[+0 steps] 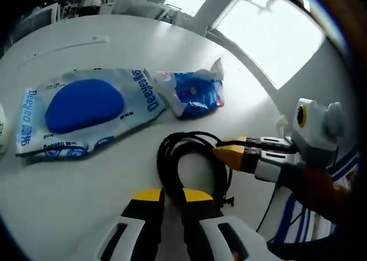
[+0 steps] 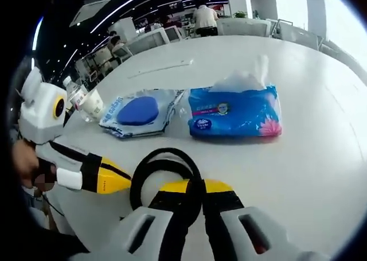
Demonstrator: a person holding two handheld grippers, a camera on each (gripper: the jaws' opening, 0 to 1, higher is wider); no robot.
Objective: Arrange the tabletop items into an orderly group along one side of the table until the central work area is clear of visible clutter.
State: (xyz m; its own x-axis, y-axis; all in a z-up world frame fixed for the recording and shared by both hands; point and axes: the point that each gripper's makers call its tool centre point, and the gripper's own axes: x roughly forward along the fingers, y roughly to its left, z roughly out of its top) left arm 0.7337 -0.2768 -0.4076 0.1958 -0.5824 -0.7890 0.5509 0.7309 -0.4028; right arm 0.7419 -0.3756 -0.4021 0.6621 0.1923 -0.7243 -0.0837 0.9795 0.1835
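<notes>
Both my grippers, L (image 1: 171,197) & R (image 2: 194,187), pinched shut on black cable coil (image 1: 192,163); light, floppy, springy w/ loops, so grip bundled strands.

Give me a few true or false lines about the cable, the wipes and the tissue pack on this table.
1. Both tongs grip the coiled black cable. True.
2. The wet wipes pack has a red lid. False: its lid is blue.
3. The blue tissue pack lies beside the wipes pack. True.
4. The cable rests on top of the tissue pack. False: it lies apart, on the white table.
</notes>
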